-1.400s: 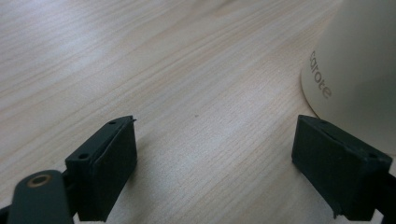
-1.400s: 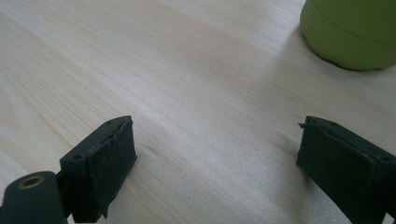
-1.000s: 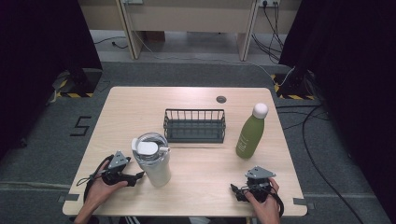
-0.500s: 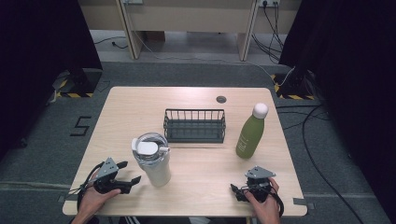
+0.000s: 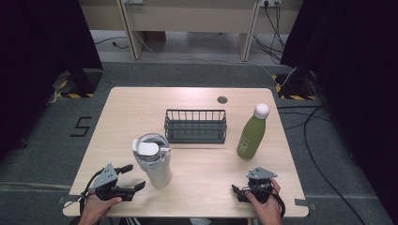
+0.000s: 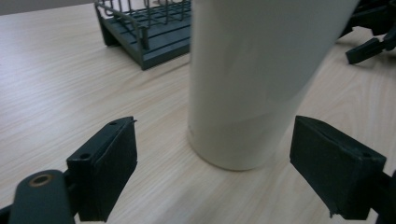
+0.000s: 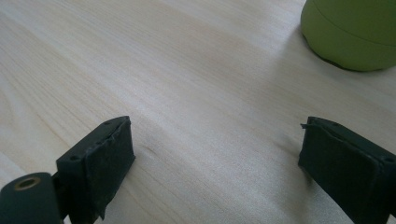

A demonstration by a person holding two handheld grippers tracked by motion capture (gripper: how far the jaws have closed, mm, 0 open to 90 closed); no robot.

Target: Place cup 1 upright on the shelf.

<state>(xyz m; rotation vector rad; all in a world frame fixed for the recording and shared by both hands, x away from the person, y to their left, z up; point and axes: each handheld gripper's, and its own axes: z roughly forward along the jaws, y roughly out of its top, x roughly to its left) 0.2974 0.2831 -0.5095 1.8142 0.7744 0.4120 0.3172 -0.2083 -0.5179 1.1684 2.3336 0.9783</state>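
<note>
A white tumbler with a clear lid stands at the front left of the table. My left gripper lies just left of it, open, with its jaws pointing at the cup's base. In the left gripper view the tumbler rises between and beyond the wide-apart jaws of the left gripper, touching neither. A green bottle with a white cap stands upright at the right. My right gripper rests open near the front edge, below that bottle. In the right gripper view the right gripper spans bare wood, with the bottle's base ahead at the right.
A dark wire rack sits mid-table behind the tumbler, and it is also the rack ahead in the left gripper view. A small dark round inset lies near the far edge. The wooden table has floor all around.
My left gripper has drawn back a little from the tumbler toward the table's front-left edge. The right gripper, bottle, rack and tumbler have stayed put.
</note>
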